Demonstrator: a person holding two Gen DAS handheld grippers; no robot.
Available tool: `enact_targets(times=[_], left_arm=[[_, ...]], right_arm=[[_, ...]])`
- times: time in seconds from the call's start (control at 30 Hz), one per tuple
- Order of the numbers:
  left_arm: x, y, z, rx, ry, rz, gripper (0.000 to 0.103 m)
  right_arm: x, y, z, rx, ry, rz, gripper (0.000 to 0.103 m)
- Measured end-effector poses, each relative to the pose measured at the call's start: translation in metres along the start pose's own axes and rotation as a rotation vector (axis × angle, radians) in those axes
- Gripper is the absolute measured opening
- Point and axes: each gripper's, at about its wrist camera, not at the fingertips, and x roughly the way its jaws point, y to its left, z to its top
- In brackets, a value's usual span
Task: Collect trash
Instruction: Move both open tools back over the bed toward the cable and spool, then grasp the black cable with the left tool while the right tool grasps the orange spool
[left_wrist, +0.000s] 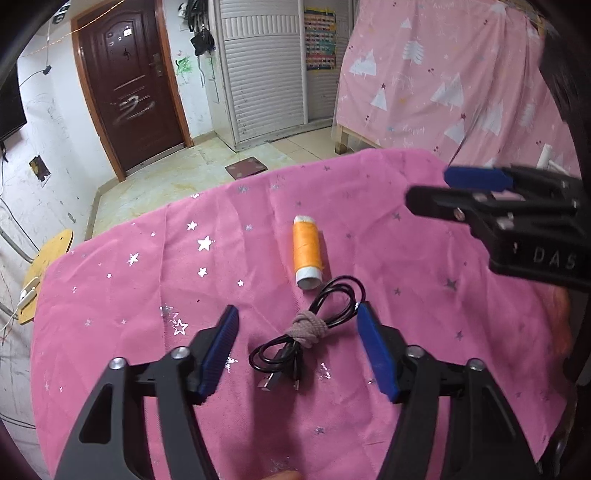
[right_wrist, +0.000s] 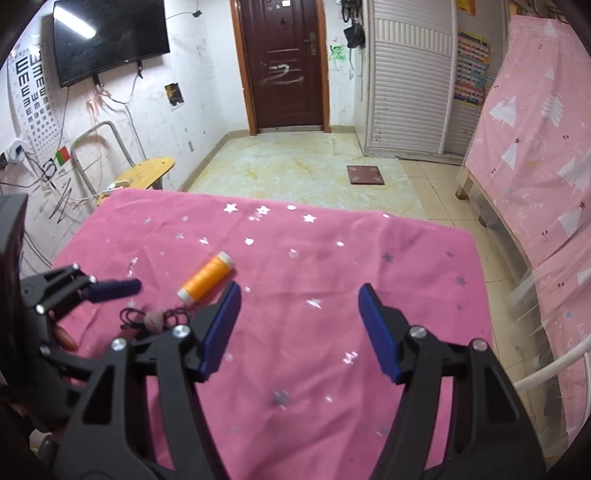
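Observation:
A coiled black USB cable (left_wrist: 295, 343) tied with a beige band (left_wrist: 307, 328) lies on the pink star-print cloth (left_wrist: 147, 288) of the table. An orange thread spool (left_wrist: 307, 254) lies on its side just beyond it. My left gripper (left_wrist: 297, 332) is open, its blue pads on either side of the cable, just above it. My right gripper (right_wrist: 299, 317) is open and empty over bare cloth to the right of the spool (right_wrist: 205, 277). The cable (right_wrist: 155, 317) shows at that view's left, partly hidden by a finger. The left gripper (right_wrist: 110, 290) shows there too, and the right gripper at the left view's right edge (left_wrist: 476, 184).
A yellow wooden chair (right_wrist: 147, 173) stands off the table's far left corner. A pink-covered bed (right_wrist: 535, 166) runs along the right. A tiled floor with a brown mat (right_wrist: 365, 174) lies beyond the table, then a door and a slatted wardrobe.

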Motion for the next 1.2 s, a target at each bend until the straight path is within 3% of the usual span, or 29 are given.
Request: enact_targets(times=[0.13, 0.17, 0.2, 0.67, 0.87, 0.93, 1.0, 1.07, 1.2], left_arm=[[0.005, 0.001, -0.005, 0.022, 0.005, -0.006, 0.024], [0.004, 0.001, -0.006, 0.026, 0.002, -0.001, 0.014], [0.004, 0.002, -0.007, 0.022, 0.002, 0.007, 0.012], [-0.018, 0.059, -0.019, -0.106, -0.018, 0.056, 0.011], [-0.024, 0.078, -0.022, -0.147, -0.021, 0.062, 0.011], [-0.025, 0.08, -0.022, -0.155, -0.022, 0.067, 0.011], [-0.026, 0.082, -0.023, -0.166, -0.02, 0.069, 0.012], [-0.026, 0.081, -0.023, -0.171, -0.021, 0.074, 0.012], [-0.029, 0.08, -0.022, -0.176, -0.025, 0.085, 0.012]], right_arm=[[0.011, 0.012, 0.008, -0.017, 0.013, 0.012, 0.063], [0.014, 0.014, 0.01, -0.021, 0.016, 0.015, 0.063], [0.017, 0.017, 0.011, -0.025, 0.019, 0.018, 0.063], [0.056, 0.068, 0.018, -0.104, 0.095, 0.075, 0.063], [0.069, 0.082, 0.014, -0.156, 0.13, 0.049, 0.063], [0.072, 0.085, 0.012, -0.166, 0.14, 0.044, 0.051], [0.073, 0.086, 0.011, -0.172, 0.139, 0.049, 0.045], [0.071, 0.086, 0.011, -0.181, 0.137, 0.045, 0.032], [0.069, 0.089, 0.01, -0.183, 0.134, 0.043, 0.017]])
